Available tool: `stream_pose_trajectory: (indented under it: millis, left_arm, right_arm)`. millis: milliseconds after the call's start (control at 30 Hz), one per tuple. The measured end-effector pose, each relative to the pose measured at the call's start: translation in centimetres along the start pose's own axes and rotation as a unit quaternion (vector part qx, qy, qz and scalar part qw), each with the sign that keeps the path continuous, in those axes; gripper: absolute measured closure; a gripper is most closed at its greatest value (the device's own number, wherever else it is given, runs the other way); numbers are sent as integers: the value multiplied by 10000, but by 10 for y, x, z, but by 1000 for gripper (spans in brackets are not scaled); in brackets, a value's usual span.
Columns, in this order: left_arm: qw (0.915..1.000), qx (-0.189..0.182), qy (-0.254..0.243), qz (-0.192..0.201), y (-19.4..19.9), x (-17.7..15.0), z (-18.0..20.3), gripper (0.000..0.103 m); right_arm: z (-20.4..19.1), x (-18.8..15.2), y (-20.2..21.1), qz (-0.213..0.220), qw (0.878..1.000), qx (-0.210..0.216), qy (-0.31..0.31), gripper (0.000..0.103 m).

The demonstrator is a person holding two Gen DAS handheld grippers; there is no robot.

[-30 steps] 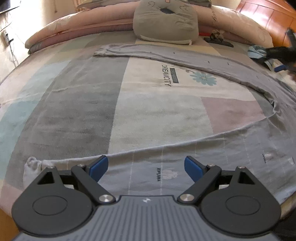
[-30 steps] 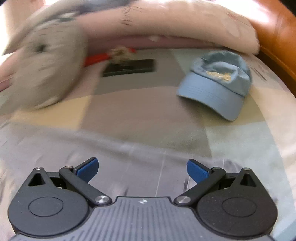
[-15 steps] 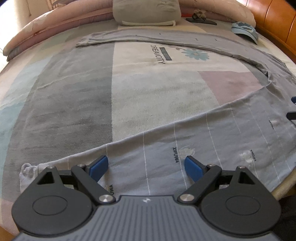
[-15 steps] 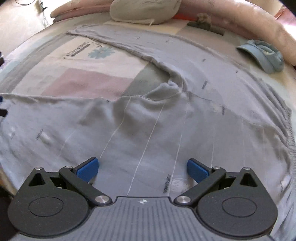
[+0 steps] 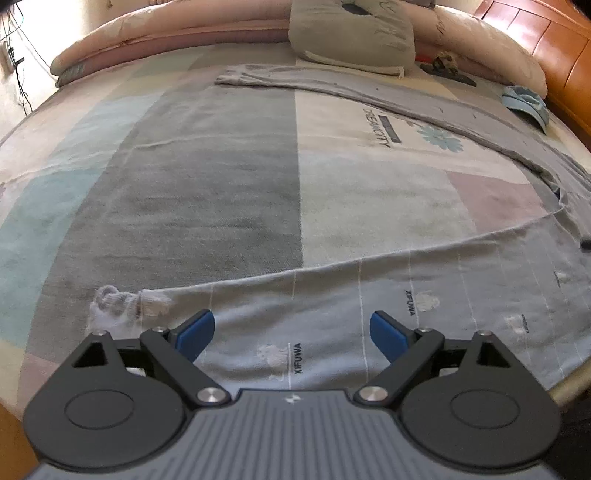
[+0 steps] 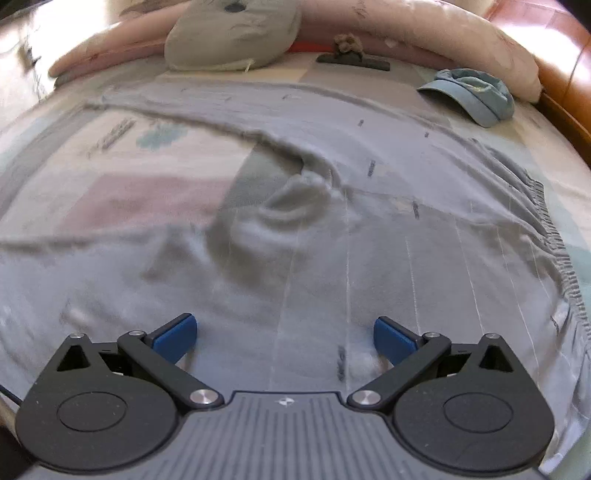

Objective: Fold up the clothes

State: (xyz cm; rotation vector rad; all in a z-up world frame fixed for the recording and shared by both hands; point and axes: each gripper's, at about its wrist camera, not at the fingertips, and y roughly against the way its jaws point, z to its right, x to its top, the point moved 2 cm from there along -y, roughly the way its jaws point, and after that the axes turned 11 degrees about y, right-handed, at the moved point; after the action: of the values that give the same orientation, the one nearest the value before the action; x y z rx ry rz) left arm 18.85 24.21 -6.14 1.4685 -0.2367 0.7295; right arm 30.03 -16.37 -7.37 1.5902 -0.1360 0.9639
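Patchwork bedspread [image 5: 207, 192] | grey pants [image 6: 369, 266] spread | pillow [image 5: 351, 33] | wooden headboard [image 5: 554, 48]

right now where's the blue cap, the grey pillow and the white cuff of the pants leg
blue cap [image 6: 476, 98]: right wrist view, on its crown.
grey pillow [image 5: 351, 33]: left wrist view, middle of its front face.
white cuff [image 5: 118, 308]: left wrist view, on the ribbed end of the near pants leg.

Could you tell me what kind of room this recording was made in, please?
Most likely a bedroom: grey trousers lie spread on a bed with a patchwork sheet, a grey pillow and a wooden headboard.
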Motion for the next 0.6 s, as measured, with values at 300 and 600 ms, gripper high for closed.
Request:
stream_pose_trajectory:
  millis: [300, 600]
  left_arm:
    - [9995, -296, 116, 75, 1, -4, -4, 12]
    - [9980, -567, -23, 289, 7, 12, -2, 12]
  right_arm:
    - [-41, 40, -20, 276, 9966, 782, -19, 0]
    - [-73, 59, -15, 291, 9952, 933, 87, 0]
